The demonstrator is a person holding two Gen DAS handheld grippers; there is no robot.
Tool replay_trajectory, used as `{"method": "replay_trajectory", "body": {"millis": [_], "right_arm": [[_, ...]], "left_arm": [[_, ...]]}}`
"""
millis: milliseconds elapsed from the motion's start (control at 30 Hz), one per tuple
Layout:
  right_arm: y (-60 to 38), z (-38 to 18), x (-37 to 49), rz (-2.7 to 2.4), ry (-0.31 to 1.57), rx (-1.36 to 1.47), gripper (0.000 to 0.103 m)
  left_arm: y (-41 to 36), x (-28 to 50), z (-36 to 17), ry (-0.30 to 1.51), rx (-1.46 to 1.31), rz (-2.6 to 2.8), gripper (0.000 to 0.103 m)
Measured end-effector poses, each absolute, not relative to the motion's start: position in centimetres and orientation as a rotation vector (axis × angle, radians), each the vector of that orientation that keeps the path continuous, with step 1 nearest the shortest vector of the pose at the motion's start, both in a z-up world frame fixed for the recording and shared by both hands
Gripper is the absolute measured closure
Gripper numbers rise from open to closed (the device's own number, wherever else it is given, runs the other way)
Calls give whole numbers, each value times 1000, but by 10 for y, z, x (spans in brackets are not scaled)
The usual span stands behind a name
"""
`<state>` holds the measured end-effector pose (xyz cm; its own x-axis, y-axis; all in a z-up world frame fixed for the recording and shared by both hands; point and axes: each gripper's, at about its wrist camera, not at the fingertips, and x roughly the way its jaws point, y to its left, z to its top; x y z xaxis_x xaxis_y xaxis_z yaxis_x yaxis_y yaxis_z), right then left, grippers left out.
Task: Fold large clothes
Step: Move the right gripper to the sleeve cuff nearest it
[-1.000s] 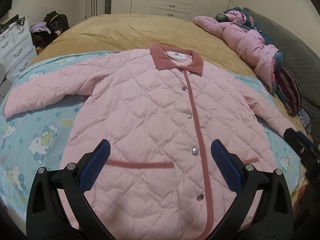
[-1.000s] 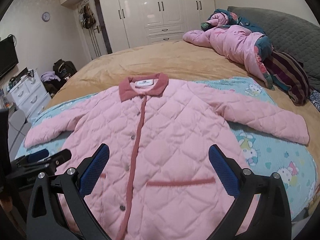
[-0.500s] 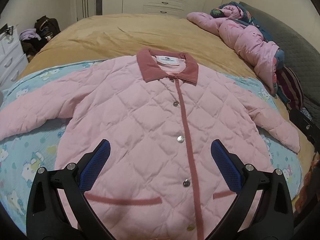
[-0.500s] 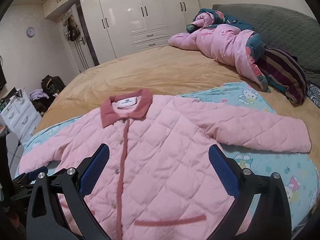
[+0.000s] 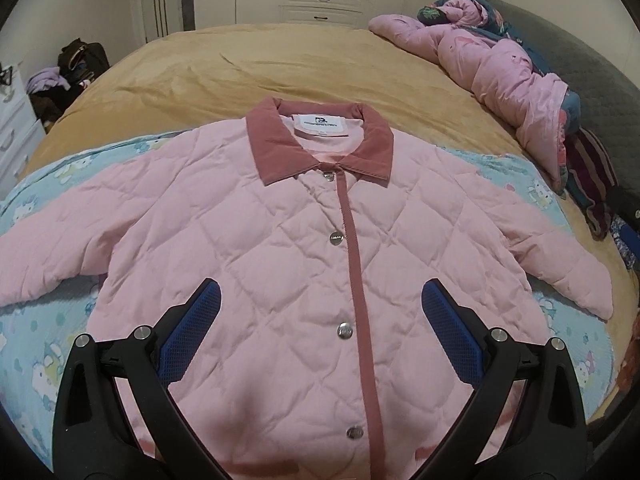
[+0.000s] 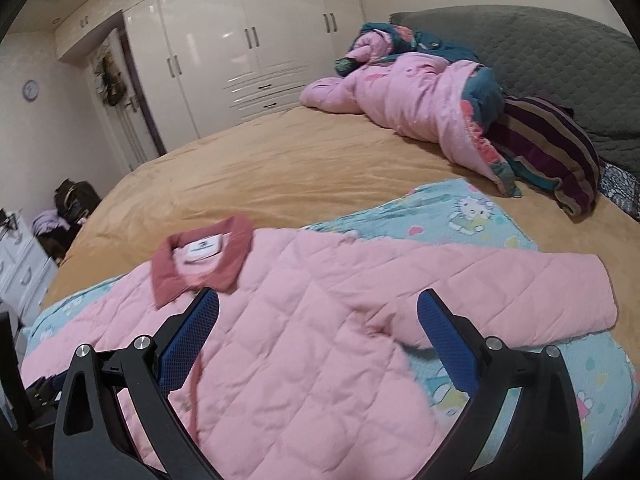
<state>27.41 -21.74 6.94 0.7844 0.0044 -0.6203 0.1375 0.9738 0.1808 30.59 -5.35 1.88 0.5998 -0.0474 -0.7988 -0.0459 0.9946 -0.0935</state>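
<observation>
A pink quilted jacket (image 5: 280,248) with a dusty-rose collar (image 5: 320,142) lies flat, front up and buttoned, on a blue cartoon-print blanket (image 5: 48,344), sleeves spread to both sides. My left gripper (image 5: 320,316) is open and empty, above the jacket's lower front. My right gripper (image 6: 318,326) is open and empty, above the jacket's (image 6: 304,340) chest, near the right sleeve (image 6: 520,292) and armpit. The collar shows in the right wrist view (image 6: 200,264).
The bed has a tan cover (image 5: 280,64). A crumpled pink quilt (image 6: 420,96), striped fabric (image 6: 560,144) and a grey headboard (image 6: 540,48) lie at the far right. White wardrobes (image 6: 248,48) stand behind. White drawers (image 5: 12,128) and a bag (image 5: 80,56) are at left.
Both grippers moved forward over the jacket toward the collar. The right gripper swung toward the right sleeve. Both stayed open.
</observation>
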Motion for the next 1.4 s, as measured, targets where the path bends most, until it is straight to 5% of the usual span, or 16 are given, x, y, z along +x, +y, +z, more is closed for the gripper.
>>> {"method": "replay_trajectory", "body": {"millis": [1400], "right_arm": [[-540,-96,230,-747,705,962,4]], "left_arm": [[-168,418,-51,986,-3,-53,9]]}}
